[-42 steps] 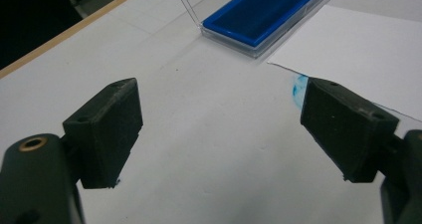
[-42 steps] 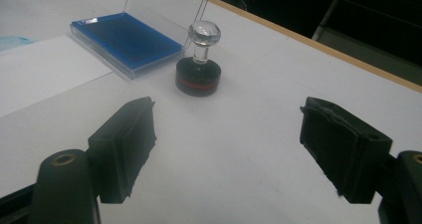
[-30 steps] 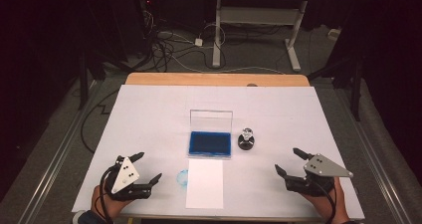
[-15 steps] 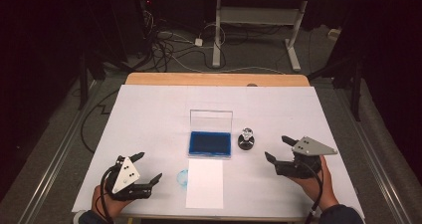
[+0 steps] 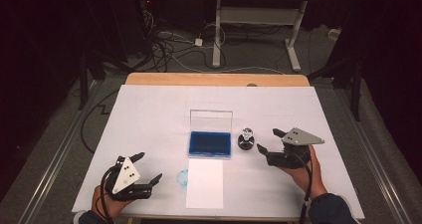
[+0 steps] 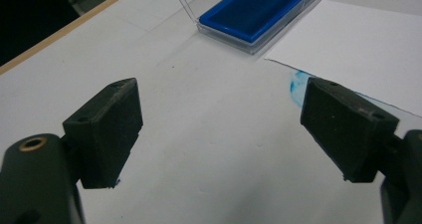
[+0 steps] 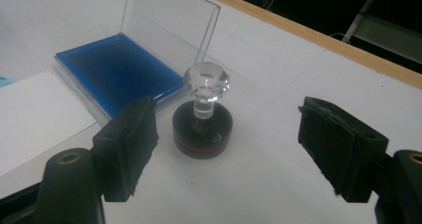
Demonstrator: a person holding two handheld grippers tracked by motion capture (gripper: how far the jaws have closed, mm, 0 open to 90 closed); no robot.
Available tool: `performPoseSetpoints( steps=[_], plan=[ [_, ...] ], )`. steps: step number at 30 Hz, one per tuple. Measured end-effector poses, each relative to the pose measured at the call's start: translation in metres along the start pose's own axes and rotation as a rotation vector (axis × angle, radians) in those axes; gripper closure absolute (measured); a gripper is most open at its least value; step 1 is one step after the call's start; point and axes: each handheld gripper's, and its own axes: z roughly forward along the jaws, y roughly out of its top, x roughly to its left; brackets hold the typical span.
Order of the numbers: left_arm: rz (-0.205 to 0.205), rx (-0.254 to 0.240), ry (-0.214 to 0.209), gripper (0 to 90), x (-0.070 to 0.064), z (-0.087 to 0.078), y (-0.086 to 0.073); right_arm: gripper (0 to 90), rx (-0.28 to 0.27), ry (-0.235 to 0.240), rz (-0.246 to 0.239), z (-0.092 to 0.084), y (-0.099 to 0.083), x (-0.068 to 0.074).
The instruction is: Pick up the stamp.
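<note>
The round black stamp with the clear glass-like knob (image 7: 203, 119) stands upright on the white table cover (image 5: 149, 119), just to the right of the open blue ink pad in its clear plastic case (image 5: 210, 143), its lid (image 5: 211, 120) propped up behind. In front of the pad lies a plain white sheet of paper (image 5: 204, 182), with a faint blue smudge (image 5: 182, 176) on the cover just beside the sheet's left edge.

The right gripper (image 5: 266, 142) is closing in on the stamp from the right, jaws spread wide though they have just narrowed a touch; in the right gripper view the stamp sits ahead of the pads (image 7: 129, 144), nothing between them yet. This reads as the reach step, the grasp not yet made.

The left gripper (image 5: 147, 168) waits low at the near left, jaws spread and empty, well apart from the pad.

Next, I'd say, the right one must slide forward until the stamp sits between the pads, then squeeze squarely; an off-centre nudge could tip the stamp.
</note>
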Motion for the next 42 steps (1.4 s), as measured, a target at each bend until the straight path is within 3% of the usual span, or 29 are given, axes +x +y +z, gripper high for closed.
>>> performPoseSetpoints(
  steps=[18, 23, 29, 42],
  plan=[
    [-0.001, 0.007, -0.003, 15.6, 0.0, 0.002, -0.001, 26.4, 0.051, 0.008, 0.015, 0.038, 0.004, -0.001],
    [0.0, 0.01, -0.004, 15.7, 0.0, 0.002, -0.002, 33.7, 0.057, 0.009, 0.024, 0.05, 0.004, 0.0],
    [-0.001, 0.011, -0.005, 15.6, 0.0, 0.003, -0.002, 34.0, 0.069, 0.027, 0.054, 0.064, 0.002, -0.002],
    [0.003, 0.015, -0.009, 15.6, 0.0, 0.004, -0.002, 46.0, 0.041, 0.073, 0.096, 0.076, 0.003, -0.001]
  ],
)
